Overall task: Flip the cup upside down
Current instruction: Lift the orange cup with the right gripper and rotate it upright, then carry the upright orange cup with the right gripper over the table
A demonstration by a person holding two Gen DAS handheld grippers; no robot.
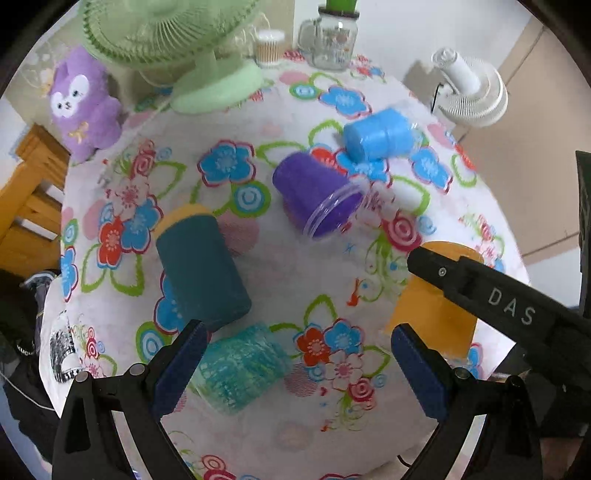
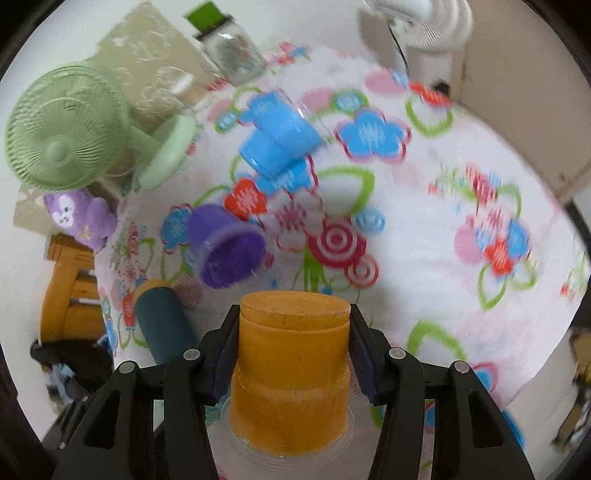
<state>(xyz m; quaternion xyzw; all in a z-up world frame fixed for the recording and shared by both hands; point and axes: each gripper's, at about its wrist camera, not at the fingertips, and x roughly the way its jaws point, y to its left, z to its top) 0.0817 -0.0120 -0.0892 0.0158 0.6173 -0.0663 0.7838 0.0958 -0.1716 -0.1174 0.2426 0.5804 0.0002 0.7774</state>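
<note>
Right wrist view is motion-blurred toward the upper frame; the cloth pattern smears. Right gripper [image 2: 293,354] has its jaws closed against the sides of the orange cup [image 2: 291,369], base up, clear rim at the bottom of frame. Left wrist view shows only part of that cup [image 1: 432,314], crossed by the right gripper's black finger. Left gripper [image 1: 291,363] jaws spread wide, holding nothing, above the floral surface [image 1: 295,266]. Lying on their sides: teal cup [image 1: 240,369], dark green cup [image 1: 201,266], purple cup [image 1: 317,195], blue cup [image 1: 376,134]. Green fan [image 1: 166,33] upper left.
</note>
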